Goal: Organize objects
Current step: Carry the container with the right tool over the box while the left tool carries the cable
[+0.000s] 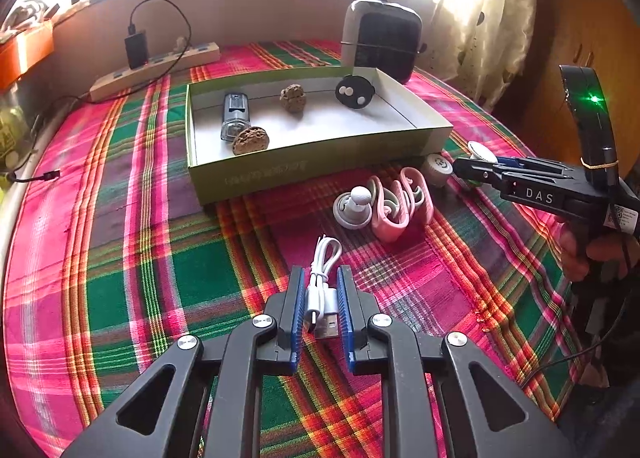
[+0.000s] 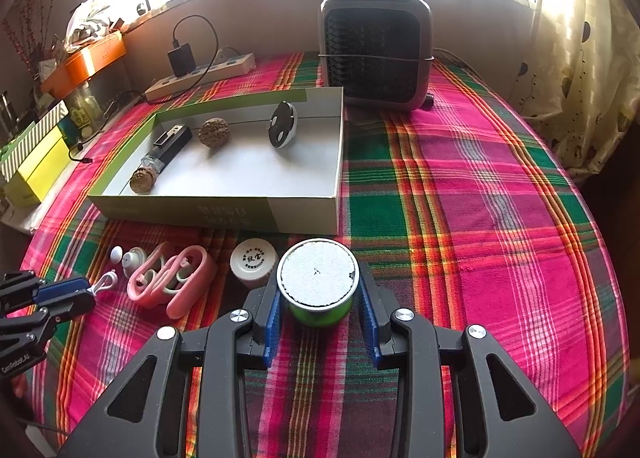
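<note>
Ahead and left of the right gripper (image 2: 320, 322), the open box (image 2: 224, 206) lies long side across, its near wall just beyond the clamped green tin (image 2: 318, 282). Ahead of the left gripper (image 1: 322, 318), the same box sits farther off; its jaws pinch the coiled white cable (image 1: 322, 282), lengthwise along the fingers.

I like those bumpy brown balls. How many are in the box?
2. One walnut sits near the box's far wall; the other walnut lies in a near corner, against the lighter.
</note>
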